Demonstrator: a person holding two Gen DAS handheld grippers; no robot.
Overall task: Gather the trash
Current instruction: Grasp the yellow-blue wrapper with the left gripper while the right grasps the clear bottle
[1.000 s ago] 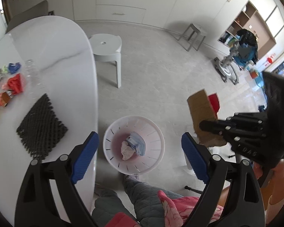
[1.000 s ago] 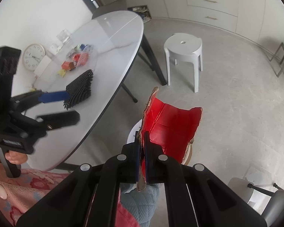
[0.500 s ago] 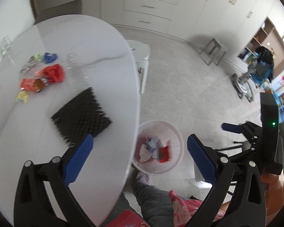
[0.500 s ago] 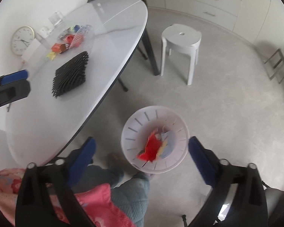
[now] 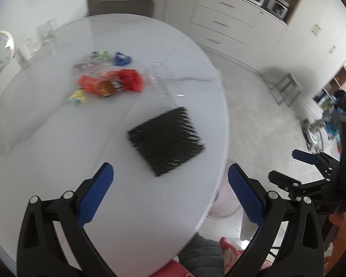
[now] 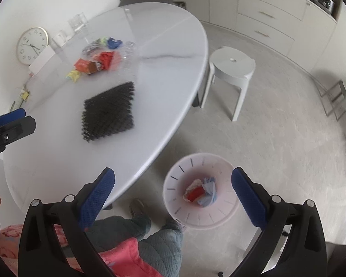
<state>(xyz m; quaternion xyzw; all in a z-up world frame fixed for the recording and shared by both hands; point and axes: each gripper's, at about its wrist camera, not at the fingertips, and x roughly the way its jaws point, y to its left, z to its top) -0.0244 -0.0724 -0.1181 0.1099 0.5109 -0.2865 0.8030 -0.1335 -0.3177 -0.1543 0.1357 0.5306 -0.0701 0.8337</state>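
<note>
You are holding the left gripper (image 5: pixel 170 184) over the white table (image 5: pixel 57 157) with its blue-padded fingers (image 5: pixel 95 192) spread wide and nothing between them. Well ahead of the left finger, toward the far side of the table, the loose trash is lying in a cluster: a yellow wrapper (image 5: pixel 77 97), an orange-red packet (image 5: pixel 95 87), a red wrapper (image 5: pixel 130 79), a silver wrapper (image 5: pixel 87 63), a green scrap (image 5: pixel 103 54) and a blue scrap (image 5: pixel 122 58). A clear plastic bottle (image 5: pixel 161 78), blurred, is lying just beside the red wrapper. Straight ahead of the gap between the fingers, closer in, a black mesh pad (image 5: pixel 166 138) is resting flat near the table's edge. Just past your right finger, the pale rim of the waste basket (image 5: pixel 223 207) is peeking out from under the table edge. Further right, your right gripper (image 5: pixel 288 168) is showing from the side.

In the right wrist view, you are carrying the right gripper (image 6: pixel 173 196) with its fingers (image 6: pixel 249 200) wide apart too, gripping nothing. The table edge is running ahead of its left finger. The waste basket (image 6: pixel 173 194) is standing on the floor between the two fingers, nearer the right one, with a red piece (image 6: pixel 195 192) and a light blue piece (image 6: pixel 208 191) lying inside it. A white stool (image 6: pixel 231 64) is standing well ahead, beside the table.
</note>
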